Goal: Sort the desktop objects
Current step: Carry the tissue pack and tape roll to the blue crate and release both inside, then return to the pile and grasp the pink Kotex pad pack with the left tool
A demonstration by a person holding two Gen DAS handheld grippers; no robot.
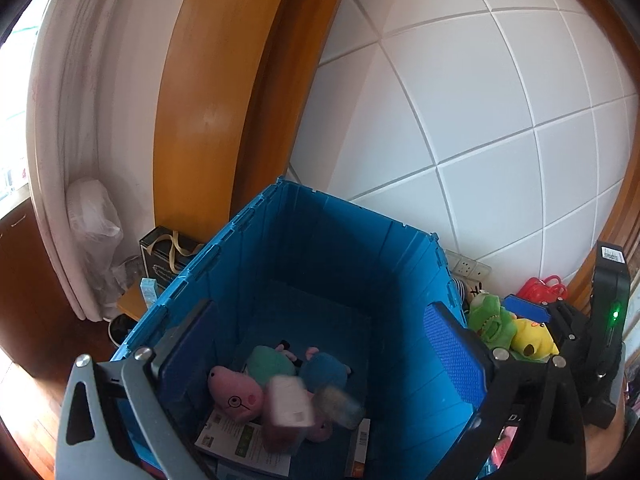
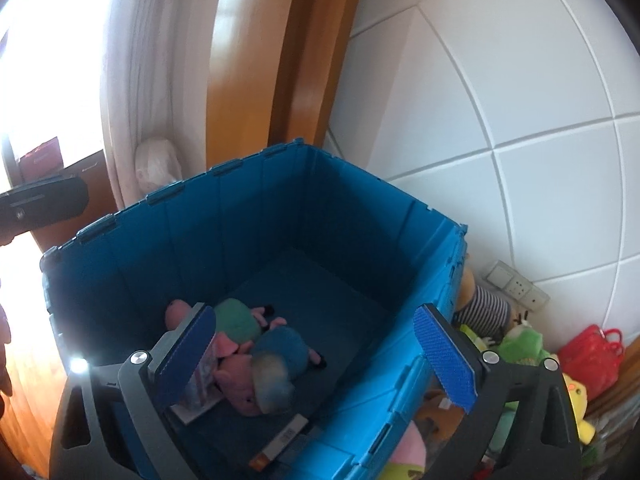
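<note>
Down in the blue crate [image 1: 344, 248], near its front wall: a pile of soft pig toys [image 1: 240, 394], one pink face with round glasses, one in a green top [image 2: 236, 318], one in blue [image 2: 286, 346]. Under and beside them, a paper leaflet [image 1: 240, 440] and a thin box with an orange end [image 2: 280, 438]. Two blurry things on top of the pile, a pale pink-and-white one [image 1: 290, 404] and a grey fuzzy one [image 1: 338, 402]; can't tell what.

Lots of bare blue floor toward the back of the crate. Tall walls on all sides, ridged rims on top, white tiled wall [image 1: 460, 120] close behind.

Left gripper [image 1: 320, 348] right above the pile, jaws spread wide, nothing between them. Right gripper [image 2: 316, 360] also over the crate's front edge, jaws wide apart and holding nothing, pile just below the left pad.

Only in the left view: a black bag with tan handles [image 1: 170, 256] beside the crate, and the other gripper's black body with a green light [image 1: 612, 312].

Only in the right view: a striped soft toy [image 2: 486, 304] squeezed by the crate wall.

In both: green frog toy [image 1: 488, 320], yellow toy [image 1: 534, 340], red bag [image 2: 590, 354] on the right
</note>
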